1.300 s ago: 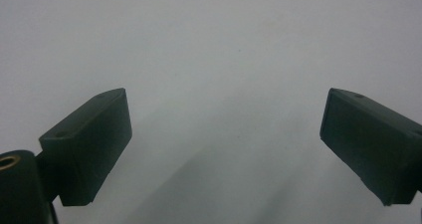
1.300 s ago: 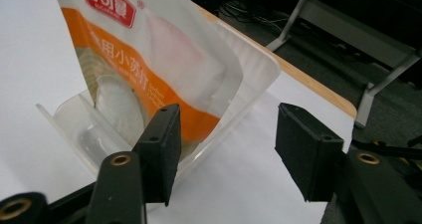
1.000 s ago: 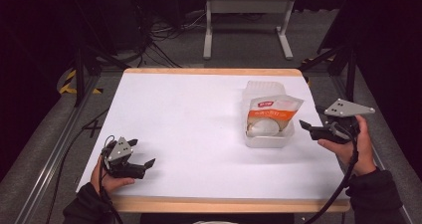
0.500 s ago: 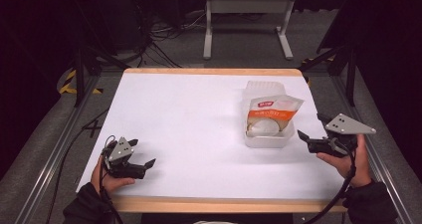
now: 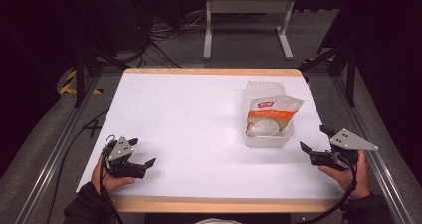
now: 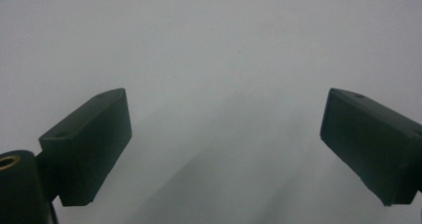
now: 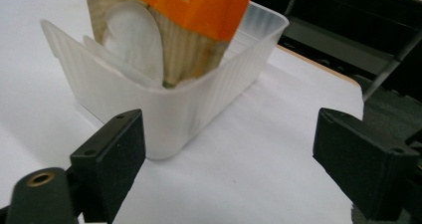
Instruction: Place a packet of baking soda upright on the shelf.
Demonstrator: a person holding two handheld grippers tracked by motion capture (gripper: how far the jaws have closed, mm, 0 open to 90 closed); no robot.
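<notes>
**A:** High view. Where does the work piece lie, and how will it handle?

**B:** A translucent ribbed plastic tub (image 5: 268,134) stands at the right of the white table (image 5: 199,124), and an orange-and-white printed pouch with a pale round filling (image 5: 268,115) leans upright in it. Both are probably light; the tub's thin wall is likely to flex and be slick, and the pouch is soft and crushable. The near rim of the tub looks the soundest place to take hold. The right gripper (image 5: 316,143) sits just beside the tub's near right corner, apart from it, with its jaws spread. The left gripper (image 5: 142,153) rests at the table's near left, well apart from the tub.

**A:** Left gripper view. What do the fingers show?

**B:** The two black pads (image 6: 92,144) of the left gripper stand wide apart over bare white table surface (image 6: 224,50), holding and touching nothing.

**A:** Right gripper view?

**B:** The tub (image 7: 174,107) rises just ahead of the left-hand pad (image 7: 112,157) and near it, yet no contact shows. The pouch (image 7: 199,30) stands inside, above the rim. The jaws have just been opening and stand wide with nothing between them, only tabletop (image 7: 239,174).
</notes>
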